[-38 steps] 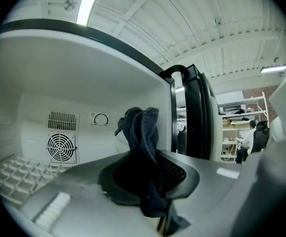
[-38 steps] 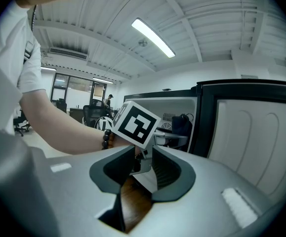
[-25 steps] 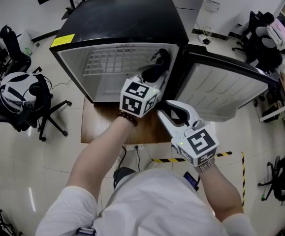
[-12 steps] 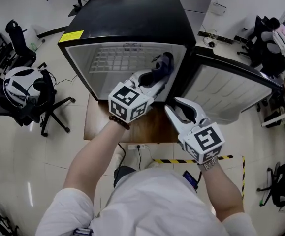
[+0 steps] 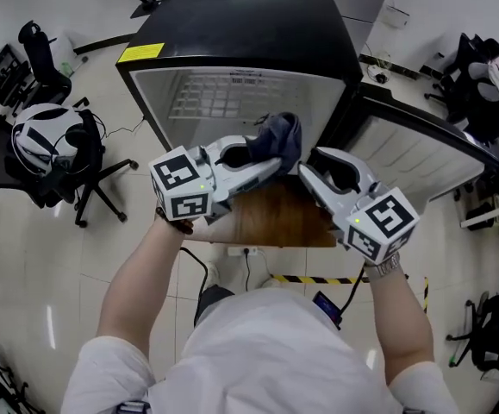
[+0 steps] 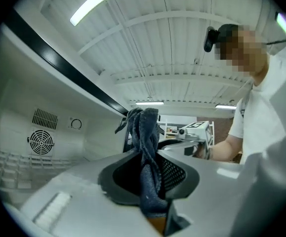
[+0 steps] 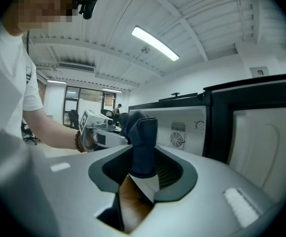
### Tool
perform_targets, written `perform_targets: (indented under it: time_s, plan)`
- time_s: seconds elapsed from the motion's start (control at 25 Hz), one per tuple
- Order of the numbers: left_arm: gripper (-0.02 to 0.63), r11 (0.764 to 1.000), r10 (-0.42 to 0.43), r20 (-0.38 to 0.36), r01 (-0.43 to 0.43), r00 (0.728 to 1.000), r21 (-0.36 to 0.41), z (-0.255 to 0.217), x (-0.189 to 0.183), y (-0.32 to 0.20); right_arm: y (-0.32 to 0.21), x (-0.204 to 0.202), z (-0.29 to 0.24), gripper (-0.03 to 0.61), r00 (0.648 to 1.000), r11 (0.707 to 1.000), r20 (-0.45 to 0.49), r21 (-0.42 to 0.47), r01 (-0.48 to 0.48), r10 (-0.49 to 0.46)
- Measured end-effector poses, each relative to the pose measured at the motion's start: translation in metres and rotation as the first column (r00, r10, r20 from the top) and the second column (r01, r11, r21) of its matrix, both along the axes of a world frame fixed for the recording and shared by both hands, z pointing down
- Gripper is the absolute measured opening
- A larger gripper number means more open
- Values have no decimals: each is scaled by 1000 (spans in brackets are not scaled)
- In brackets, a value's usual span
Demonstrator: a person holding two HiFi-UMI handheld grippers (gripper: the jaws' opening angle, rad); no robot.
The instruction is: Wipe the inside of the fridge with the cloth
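Observation:
A small black fridge (image 5: 249,33) stands open on a wooden table (image 5: 275,218), its door (image 5: 413,153) swung out to the right. My left gripper (image 5: 271,158) is shut on a dark blue cloth (image 5: 279,134), holding it bunched up just in front of the fridge opening. In the left gripper view the cloth (image 6: 143,132) rises out of the pinched jaws. My right gripper (image 5: 311,164) comes in from the right with its jaws opening. In the right gripper view the cloth's hanging end (image 7: 140,137) sits between them, with room either side. The left gripper (image 7: 103,132) shows behind it.
A wire shelf (image 5: 219,102) spans the white fridge interior, with a fan grille (image 6: 40,141) on its back wall. Office chairs (image 5: 59,158) stand on the floor to the left and more chairs (image 5: 482,84) at the right. Hazard tape (image 5: 309,280) marks the floor below the table.
My left gripper has drawn the cloth back from inside the fridge to its opening and swung its body left. My right gripper has moved up to the cloth.

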State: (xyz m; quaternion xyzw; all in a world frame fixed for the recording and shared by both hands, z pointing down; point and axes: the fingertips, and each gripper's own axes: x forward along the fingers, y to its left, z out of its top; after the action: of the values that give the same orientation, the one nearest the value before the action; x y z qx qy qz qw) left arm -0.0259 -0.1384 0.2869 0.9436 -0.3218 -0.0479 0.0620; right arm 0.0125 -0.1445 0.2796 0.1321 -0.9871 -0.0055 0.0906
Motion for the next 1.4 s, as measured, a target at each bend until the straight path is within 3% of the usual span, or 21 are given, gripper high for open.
perform_targets:
  time_s: [0.24,0.36,0.48,0.6,0.72,0.88,1.0,1.08,1.16,1.28,1.4]
  plan:
    - [86,988,144,-15,-145,989,-46,-10,-16,44,33,-34,-6,212,973,971,23,-61,229,-228]
    - [86,969,230,-33,-232,973,-84,-11,-26,67,63,-52,-7,213,925,919,34,-111,379,-377]
    - [86,933,328,-59,-333,943,-140,-4,-39,92,93,-70,-3,213,864,850,39,-158,502,-503]
    - [86,916,359,-62,-365,931,-169,5,-50,106,119,-85,1,213,805,789,32,-179,588,-593]
    - [87,909,364,-72,-372,928,-188,15,-77,118,134,-114,10,209,784,767,27,-187,613,-620]
    - [87,892,387,-85,-396,918,-218,21,-88,128,141,-128,14,144,785,766,33,-198,611,-618]
    - [89,874,406,-100,-418,909,-247,24,-91,134,146,-134,17,131,784,762,30,-212,611,-620]
    - [92,877,396,-91,-406,914,-259,28,-101,134,146,-144,21,117,794,772,25,-215,598,-608]
    - [98,898,352,-57,-354,934,-262,34,-112,129,140,-154,26,98,819,800,18,-206,564,-573]
    - [135,947,220,37,-204,975,-250,47,-131,113,126,-167,36,84,874,861,-4,-171,479,-487]
    - [189,973,65,157,-28,985,-228,65,-155,94,111,-181,52,83,927,926,-54,-97,365,-371]
